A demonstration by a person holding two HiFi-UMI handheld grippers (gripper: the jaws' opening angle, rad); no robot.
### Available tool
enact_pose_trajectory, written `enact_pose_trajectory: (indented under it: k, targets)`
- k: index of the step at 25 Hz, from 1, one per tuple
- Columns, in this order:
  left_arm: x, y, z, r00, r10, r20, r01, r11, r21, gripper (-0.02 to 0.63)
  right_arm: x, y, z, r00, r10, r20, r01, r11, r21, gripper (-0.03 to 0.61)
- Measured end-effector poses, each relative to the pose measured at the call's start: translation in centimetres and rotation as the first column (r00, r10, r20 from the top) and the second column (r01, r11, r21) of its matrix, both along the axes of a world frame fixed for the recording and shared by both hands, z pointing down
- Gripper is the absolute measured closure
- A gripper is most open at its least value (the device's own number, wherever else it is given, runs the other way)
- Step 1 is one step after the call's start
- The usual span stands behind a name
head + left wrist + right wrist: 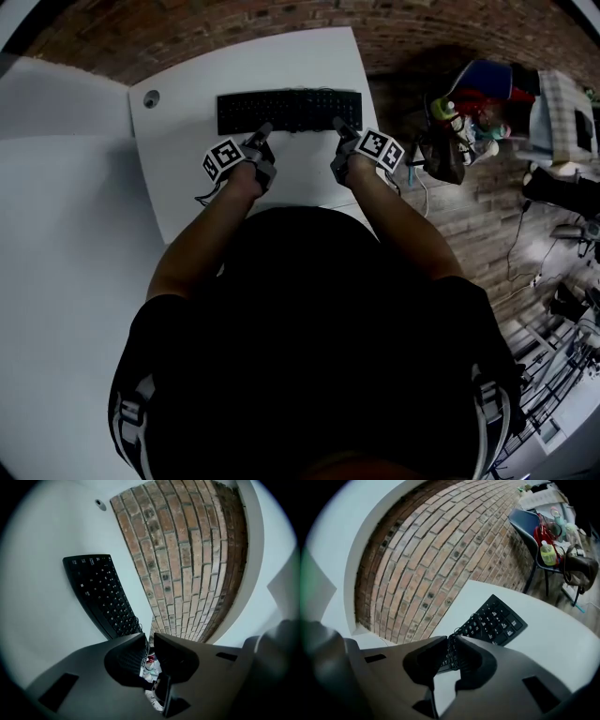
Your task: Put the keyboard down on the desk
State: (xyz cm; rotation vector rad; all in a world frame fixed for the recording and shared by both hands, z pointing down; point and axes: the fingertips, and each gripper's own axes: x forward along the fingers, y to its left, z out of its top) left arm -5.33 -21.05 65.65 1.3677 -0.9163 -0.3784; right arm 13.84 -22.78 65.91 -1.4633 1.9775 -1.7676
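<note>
— Pinching the same edge, both of them?

— Yes. The left gripper [151,641] is closed on the keyboard [289,111] along its near long edge, toward one end. The right gripper [452,644] is clamped on that edge toward the other end. Keys show right between each pair of jaws.

— Why two grips set so wide?

— My guess is that a long, thin board would sag or swing from one point. Two holds let it go down level and flat.

— Where is it now?

— Stretching away ahead of both grippers, over the white table [173,150]. Whether it rests on the top or hangs just above it, I cannot tell.

— Anything in the way?

— Nothing beneath it that I can see. A small round hole [151,97] in the table lies off to the left gripper's left, well apart. What looks like a thin cord [468,619] curls just beyond the right gripper's jaws and might get trapped under the board. Past the table's edge, to the right gripper's right, a chair [520,520] carries a green bottle [547,552] and a brown bag [581,569] above the brick floor [422,37], all well clear.
</note>
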Motion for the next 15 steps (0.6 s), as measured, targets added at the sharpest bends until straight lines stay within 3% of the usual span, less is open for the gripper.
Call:
enact_pose_trajectory:
  k: [6,15]
  targets:
    - [0.9,0.4,-3.9,0.999,0.038,0.037,-0.042,0.995,0.088,0.560,0.0,-1.0,-4.0,0.986,-0.090,-0.141,0.110,0.984,0.144,0.523]
    - [0.2,0.9,-6.4,0.989,0.037,0.143,-0.063,0.981,0.184,0.572,0.4,0.0,-6.1,0.959,-0.135,-0.249,0.192,0.957,0.217,0.531]
